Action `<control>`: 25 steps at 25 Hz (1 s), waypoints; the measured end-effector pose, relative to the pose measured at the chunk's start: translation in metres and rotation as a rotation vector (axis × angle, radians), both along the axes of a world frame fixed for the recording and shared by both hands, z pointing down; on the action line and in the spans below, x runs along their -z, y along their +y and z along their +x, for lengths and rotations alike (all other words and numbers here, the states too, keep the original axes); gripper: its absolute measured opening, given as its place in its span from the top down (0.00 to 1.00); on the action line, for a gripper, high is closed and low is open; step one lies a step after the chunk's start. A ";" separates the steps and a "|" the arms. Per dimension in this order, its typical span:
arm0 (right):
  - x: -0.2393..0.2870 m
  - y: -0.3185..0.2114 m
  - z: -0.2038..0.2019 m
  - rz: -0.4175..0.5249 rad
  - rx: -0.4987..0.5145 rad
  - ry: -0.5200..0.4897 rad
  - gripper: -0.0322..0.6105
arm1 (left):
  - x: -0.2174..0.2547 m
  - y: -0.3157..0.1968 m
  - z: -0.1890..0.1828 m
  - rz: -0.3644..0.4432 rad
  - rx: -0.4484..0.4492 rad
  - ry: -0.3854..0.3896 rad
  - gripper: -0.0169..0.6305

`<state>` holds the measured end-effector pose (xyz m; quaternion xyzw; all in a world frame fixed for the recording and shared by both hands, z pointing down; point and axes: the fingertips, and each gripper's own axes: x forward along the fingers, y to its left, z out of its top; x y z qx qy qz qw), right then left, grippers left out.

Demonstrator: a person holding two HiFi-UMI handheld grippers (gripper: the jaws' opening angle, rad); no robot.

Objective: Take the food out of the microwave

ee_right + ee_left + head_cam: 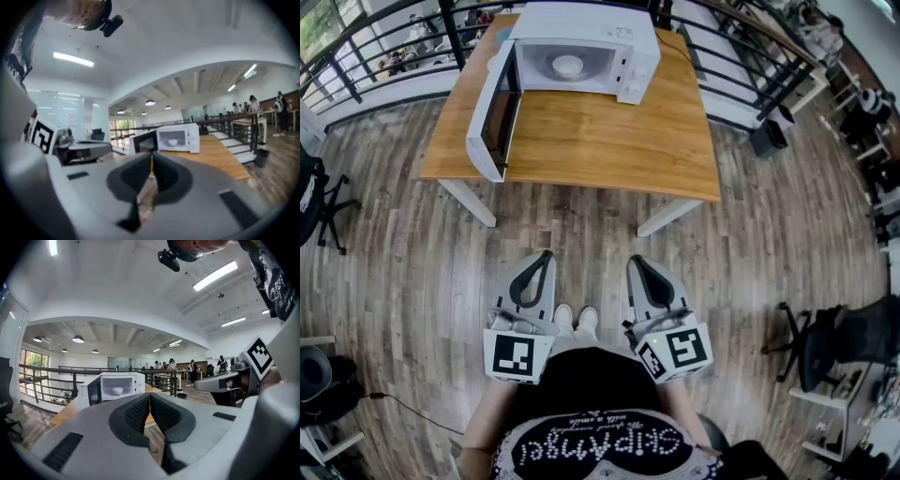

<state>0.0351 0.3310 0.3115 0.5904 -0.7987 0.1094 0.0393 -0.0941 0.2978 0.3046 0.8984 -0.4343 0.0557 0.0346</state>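
So far, little of the job is done. The food, a pale bowl, sits in the middle of the cavity of the white microwave, on its turntable as far as the head view shows; what the bowl holds is too small to tell. The microwave door is already swung wide to the left, so the opening step looks complete and the way to the bowl is unobstructed. The microwave stands at the far edge of a wooden table, whose near part is bare.

Both claws are well apart from all this. The left gripper has its dark pads pressed together with nothing between them, and the right gripper is likewise closed and empty. They are held side by side, low in front of the person, pointing roughly level toward the table, with a stretch of plank floor between the person's shoes and the table's near edge.

What remains, by my reading, is nearly everything: walking up to the table, opening a claw, reaching into the cavity, gripping the bowl by its rim and drawing it out onto the table without tipping it.
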 end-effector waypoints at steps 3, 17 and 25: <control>0.000 -0.001 0.000 0.001 0.001 -0.010 0.89 | 0.001 -0.001 0.000 -0.003 0.005 0.005 0.92; 0.003 -0.001 0.006 0.012 0.011 -0.005 0.89 | 0.003 -0.001 0.010 -0.007 0.007 0.009 0.92; 0.004 0.004 0.021 0.036 0.014 0.007 0.89 | 0.001 0.004 0.024 -0.005 0.008 0.005 0.92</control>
